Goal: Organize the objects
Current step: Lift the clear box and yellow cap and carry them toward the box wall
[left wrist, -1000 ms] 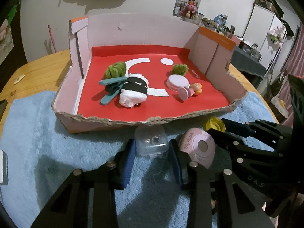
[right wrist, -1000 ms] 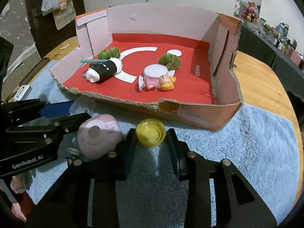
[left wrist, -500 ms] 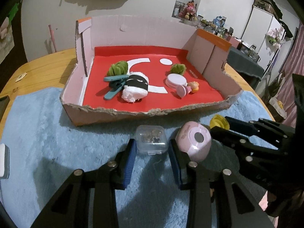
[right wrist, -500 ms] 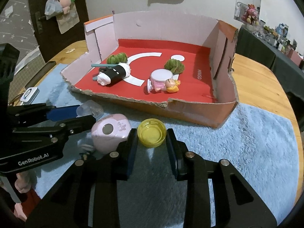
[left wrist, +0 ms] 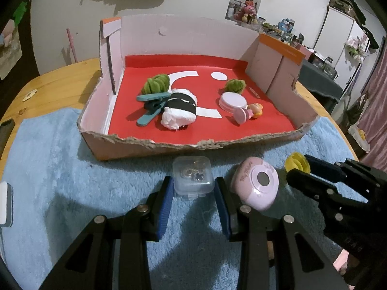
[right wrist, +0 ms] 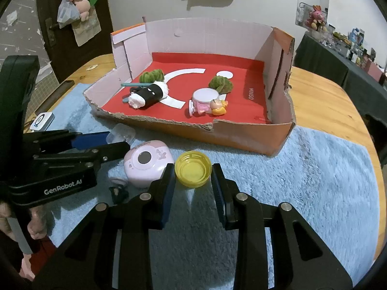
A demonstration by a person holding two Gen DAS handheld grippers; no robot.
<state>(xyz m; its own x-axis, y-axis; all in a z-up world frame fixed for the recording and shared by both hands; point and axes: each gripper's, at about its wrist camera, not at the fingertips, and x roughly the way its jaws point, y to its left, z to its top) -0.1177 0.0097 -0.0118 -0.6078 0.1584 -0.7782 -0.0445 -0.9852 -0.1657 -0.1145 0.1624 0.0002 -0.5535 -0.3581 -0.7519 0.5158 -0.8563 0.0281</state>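
Note:
My left gripper [left wrist: 193,188] is shut on a small clear plastic box [left wrist: 192,178] with metal bits inside, held just above the blue mat. My right gripper [right wrist: 192,176] is shut on a yellow bottle cap [right wrist: 192,172], open side up. A pink toy camera [left wrist: 256,186] lies on the mat between the two grippers; it also shows in the right wrist view [right wrist: 146,165]. Behind stands the red-floored cardboard box [left wrist: 150,146], holding a sushi plush [left wrist: 180,113], a teal clip [left wrist: 151,111], two green scrunchies, a white lid [left wrist: 232,101] and a small doll [left wrist: 248,113].
The blue fluffy mat [right wrist: 326,181] covers a round wooden table [right wrist: 321,101]. A small white device [right wrist: 42,120] lies at the mat's left edge. The box's front wall is low and torn; its other walls are taller.
Both grippers have lifted and pulled back from the box a little, each still holding its object. The pink camera has stayed on the mat.

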